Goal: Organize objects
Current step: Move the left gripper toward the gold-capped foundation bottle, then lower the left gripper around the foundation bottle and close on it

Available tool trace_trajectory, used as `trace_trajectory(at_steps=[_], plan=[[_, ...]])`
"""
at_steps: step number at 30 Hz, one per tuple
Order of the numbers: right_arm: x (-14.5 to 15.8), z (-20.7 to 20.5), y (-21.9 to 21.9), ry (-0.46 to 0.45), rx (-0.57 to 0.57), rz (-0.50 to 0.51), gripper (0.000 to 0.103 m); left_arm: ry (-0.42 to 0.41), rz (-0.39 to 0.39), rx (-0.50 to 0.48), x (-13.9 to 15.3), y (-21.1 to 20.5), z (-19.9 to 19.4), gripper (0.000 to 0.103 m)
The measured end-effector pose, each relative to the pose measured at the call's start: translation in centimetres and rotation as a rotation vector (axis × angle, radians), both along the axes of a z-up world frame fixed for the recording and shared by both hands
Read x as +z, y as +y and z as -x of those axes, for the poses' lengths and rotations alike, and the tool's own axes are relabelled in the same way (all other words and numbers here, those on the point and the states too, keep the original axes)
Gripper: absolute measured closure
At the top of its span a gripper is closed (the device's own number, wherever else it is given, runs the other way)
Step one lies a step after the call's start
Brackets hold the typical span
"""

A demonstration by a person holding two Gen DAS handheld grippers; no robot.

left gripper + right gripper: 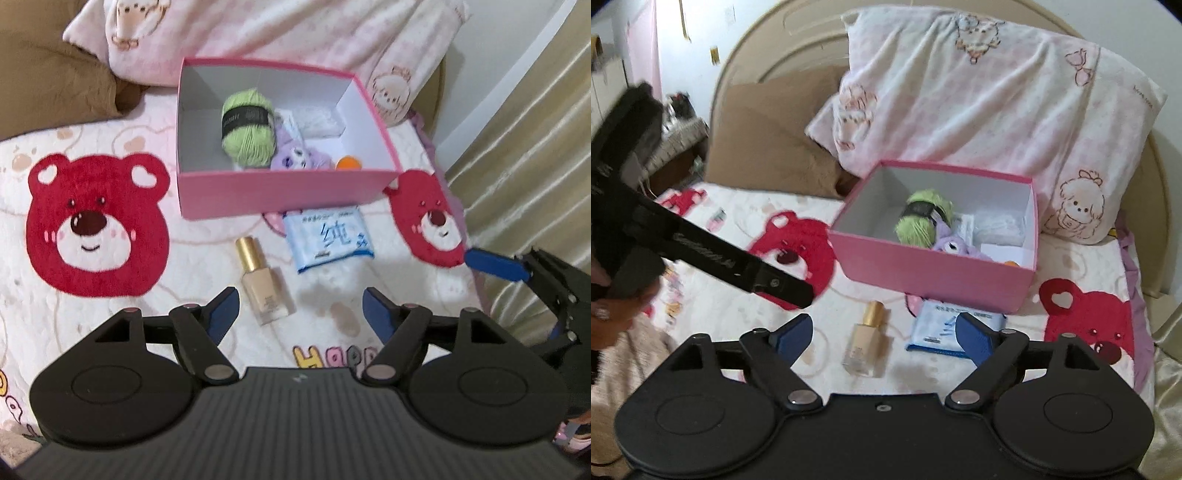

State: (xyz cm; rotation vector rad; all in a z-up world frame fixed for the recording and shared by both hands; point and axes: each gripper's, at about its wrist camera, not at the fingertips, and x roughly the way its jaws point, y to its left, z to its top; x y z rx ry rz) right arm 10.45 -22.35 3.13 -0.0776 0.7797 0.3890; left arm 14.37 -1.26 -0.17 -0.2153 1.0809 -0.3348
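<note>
Hovering, tilted down | both hand-held grippers [300,308] [884,332] apart, empty | bottle [262,286] below

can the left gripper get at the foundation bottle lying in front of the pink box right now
Probably yes. The left gripper is open and empty, the foundation bottle lies flat on the blanket just ahead, and nothing sits between them.

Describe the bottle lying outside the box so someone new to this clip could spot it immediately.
Find the pink box on the bear-print blanket. Just in front of it two things lie on the blanket: a blue wipes pack and, to its left, the bottle. It is the only glass item: beige liquid, gold cap pointing toward the box.
</note>
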Motion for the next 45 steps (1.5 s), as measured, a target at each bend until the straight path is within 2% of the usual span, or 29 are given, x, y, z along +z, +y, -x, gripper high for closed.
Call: trace_trajectory(at_steps=[2, 6, 11, 14, 20, 23, 26, 29, 32, 36, 38, 42, 45], plan=[[-1.1, -0.7, 0.6, 0.016, -0.001, 0.016, 0.015, 0.002, -0.013, 0.008, -0.8, 0.2, -0.1, 0.029], [-3.0, -1.6, 1.4, 0.058, 0.016, -0.013, 0.015, 0.014, -0.016, 0.015, -2.5, 0.7, -0.5, 0.026], [-5.5, -2.5, 2.6, 0.093, 0.004, 0.033, 0.015, 0.050, -0.028, 0.035, -4.9, 0.7, -1.7, 0.020], [-6.8, -2.9, 2.3, 0.137, 0.000, 0.004, 0.015, 0.065, -0.016, 0.020, -6.3, 0.5, -2.3, 0.018], [-8.2, -3.1, 2.5, 0.115, 0.007, -0.011, 0.015, 0.024, -0.018, 0.046, -8.7, 0.3, -2.3, 0.017], [-8.8, -3.2, 3.4, 0.085, 0.019, 0.030, 0.015, 0.024, 0.003, 0.048, -9.8, 0.4, -2.4, 0.017], [-9.9, -3.4, 4.7, 0.055, 0.044, 0.114, 0.015, -0.028, 0.001, 0.040, -10.3, 0.4, -2.3, 0.018], [-11.5, -3.5, 5.9, 0.077, 0.106, 0.189, 0.015, -0.057, 0.001, 0.029, -10.8, 0.5, -2.3, 0.018], [-12.4, -3.8, 6.3, 0.103, 0.123, 0.175, 0.015, -0.058, 0.042, 0.029, -11.5, 0.9, -2.3, 0.018], [-12.9, -4.2, 6.8, 0.075, 0.120, 0.110, 0.015, -0.058, 0.084, 0.012, -13.0, 0.9, -2.3, 0.021], [-13.6, -4.7, 7.3, 0.082, 0.123, 0.084, 0.015, -0.053, 0.095, 0.012, -13.8, 0.9, -2.4, 0.026], [-15.8, -5.8, 8.0, 0.109, 0.068, 0.081, 0.016, -0.044, 0.112, 0.021, -15.2, 1.0, -2.7, 0.037], [-17.5, -6.1, 8.0, 0.133, 0.008, 0.120, 0.020, -0.040, 0.106, 0.037, -16.3, 1.0, -2.8, 0.039]])
